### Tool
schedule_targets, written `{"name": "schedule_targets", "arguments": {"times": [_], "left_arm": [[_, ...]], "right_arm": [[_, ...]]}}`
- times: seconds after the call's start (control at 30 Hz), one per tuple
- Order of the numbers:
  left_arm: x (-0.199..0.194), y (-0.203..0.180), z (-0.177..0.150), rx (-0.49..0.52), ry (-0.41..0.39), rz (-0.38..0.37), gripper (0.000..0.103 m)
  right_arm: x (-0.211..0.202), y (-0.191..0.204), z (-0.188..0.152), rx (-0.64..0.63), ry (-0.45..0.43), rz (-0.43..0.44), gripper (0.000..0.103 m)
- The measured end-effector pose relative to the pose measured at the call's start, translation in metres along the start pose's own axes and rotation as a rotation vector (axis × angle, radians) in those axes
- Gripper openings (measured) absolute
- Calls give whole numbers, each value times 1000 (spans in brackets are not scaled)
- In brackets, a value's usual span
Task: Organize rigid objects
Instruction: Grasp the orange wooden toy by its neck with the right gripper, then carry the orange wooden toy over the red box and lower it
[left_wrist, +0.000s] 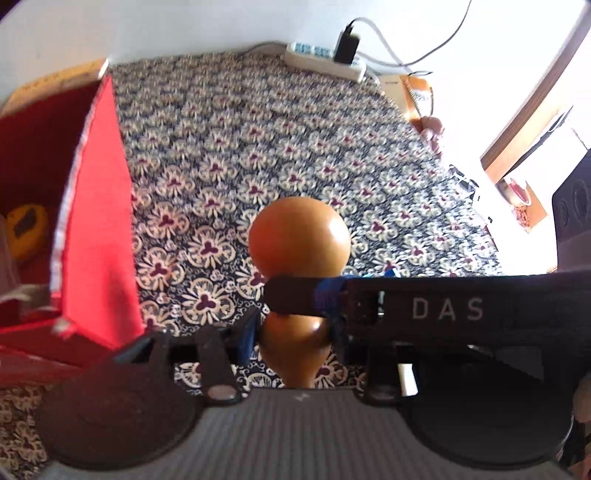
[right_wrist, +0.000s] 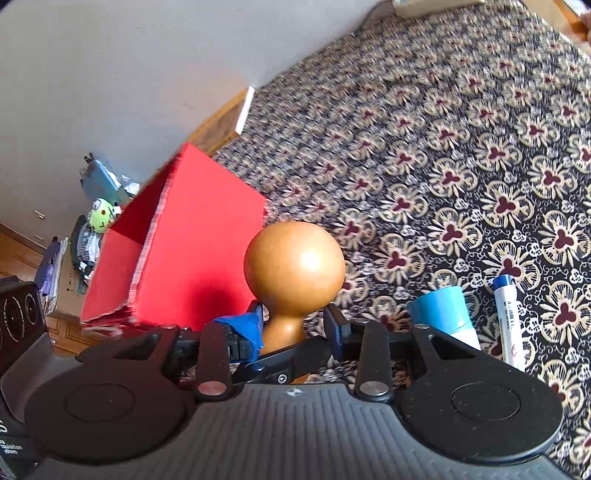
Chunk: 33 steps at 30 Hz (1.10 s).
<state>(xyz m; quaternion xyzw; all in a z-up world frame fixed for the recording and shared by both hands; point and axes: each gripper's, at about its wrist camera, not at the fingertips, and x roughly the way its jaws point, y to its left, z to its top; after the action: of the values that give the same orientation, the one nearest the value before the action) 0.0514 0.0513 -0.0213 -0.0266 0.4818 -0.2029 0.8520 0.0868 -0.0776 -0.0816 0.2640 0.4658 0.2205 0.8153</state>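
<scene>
A brown wooden gourd (left_wrist: 299, 236) fills the middle of both views, round end pointing away. My left gripper (left_wrist: 293, 330) is shut on its lower bulb, blue pads pressed to both sides. My right gripper (right_wrist: 293, 326) straddles the gourd (right_wrist: 295, 266) at its narrow waist; its left pad touches, while a strip of cloth shows between the neck and the right finger (right_wrist: 334, 325). In the left wrist view the right gripper's black finger (left_wrist: 295, 297) crosses the waist. An open red box (left_wrist: 99, 221) stands to the left, also the red box (right_wrist: 199, 240).
Flower-patterned cloth (left_wrist: 277, 147) covers the table. A yellow item (left_wrist: 27, 229) lies inside the box. A blue-capped can (right_wrist: 439, 310) and a white tube (right_wrist: 508, 314) lie at the right. A power strip (left_wrist: 325, 59) with a plug sits at the far edge.
</scene>
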Motion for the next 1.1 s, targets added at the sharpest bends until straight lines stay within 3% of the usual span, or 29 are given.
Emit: {"name": "schedule_targets", "arguments": {"times": [0.37, 0.6, 0.7, 0.8, 0.9, 1.1], "left_arm": [[-85, 23, 14, 53, -189, 16, 34], [-123, 67, 34, 57, -264, 49, 34], [-128, 91, 43, 52, -271, 67, 34], [-129, 115, 52, 36, -251, 18, 34], [-120, 132, 58, 28, -234, 37, 34], [-89, 171, 65, -26, -133, -7, 35]], "right_arm": [[-28, 78, 9, -139, -140, 42, 19], [-4, 135, 30, -254, -160, 79, 19], [14, 154, 40, -295, -147, 86, 19], [36, 168, 49, -322, -107, 109, 17], [56, 182, 54, -376, -82, 68, 17], [100, 179, 62, -312, 24, 29, 16]]}}
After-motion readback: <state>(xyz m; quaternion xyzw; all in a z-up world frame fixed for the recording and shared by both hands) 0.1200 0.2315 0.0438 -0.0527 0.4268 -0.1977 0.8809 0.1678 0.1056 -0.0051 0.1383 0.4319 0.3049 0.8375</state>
